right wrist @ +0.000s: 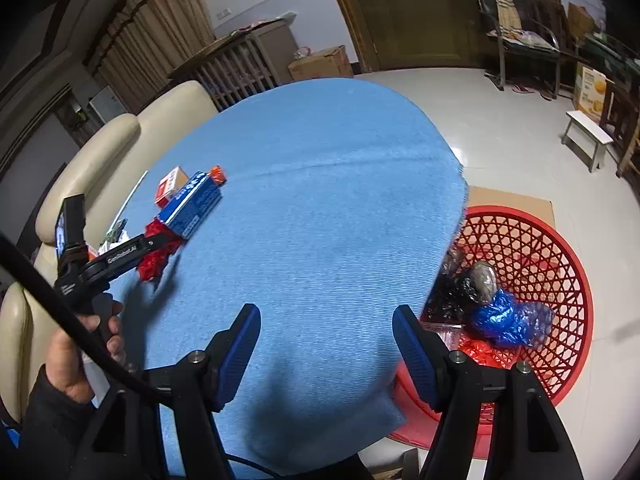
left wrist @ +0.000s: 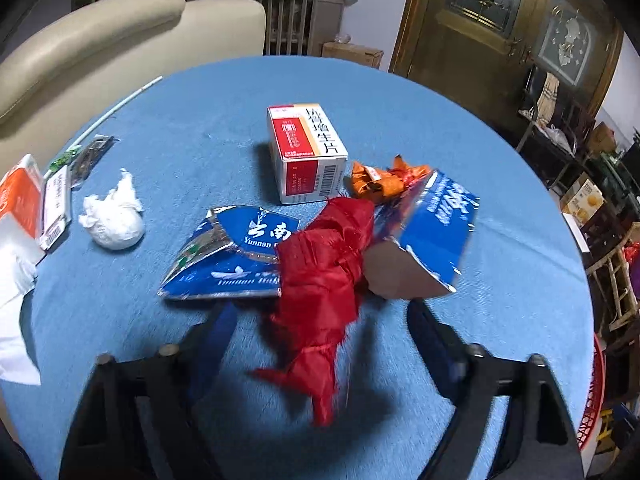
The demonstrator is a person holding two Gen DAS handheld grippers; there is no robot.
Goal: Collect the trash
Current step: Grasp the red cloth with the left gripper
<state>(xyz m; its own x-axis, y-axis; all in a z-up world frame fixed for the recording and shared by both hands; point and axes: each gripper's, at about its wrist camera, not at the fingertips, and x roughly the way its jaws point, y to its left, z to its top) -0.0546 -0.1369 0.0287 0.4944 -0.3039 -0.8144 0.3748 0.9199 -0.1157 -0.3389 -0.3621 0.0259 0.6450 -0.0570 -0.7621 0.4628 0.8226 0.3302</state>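
Several pieces: we see trash both binned and still on the table (left wrist: 500, 184).
Done: our basket (right wrist: 560, 240) on the floor beside the table already holds a blue bag (right wrist: 506, 318), dark wrappers (right wrist: 472, 280) and a red scrap (right wrist: 478, 352).
Left: we count a red cloth (left wrist: 324, 280), two torn blue cartons (left wrist: 224, 256), a medicine box (left wrist: 306, 152), an orange wrapper (left wrist: 380, 182), a tissue wad (left wrist: 114, 220) and flat packs (left wrist: 56, 204) at the edge.
Left gripper (left wrist: 320, 340): our fingers stand apart around the red cloth's tail; we see a gap on both sides, so no grip yet.
Right gripper (right wrist: 326, 344): our fingers are parted and hold nothing, hanging over the bare cloth near the basket side.
Progress: we judge the job under half done, since more pieces lie on the table than in the basket.
Next: we expect to pinch the red cloth and carry it across to the basket.
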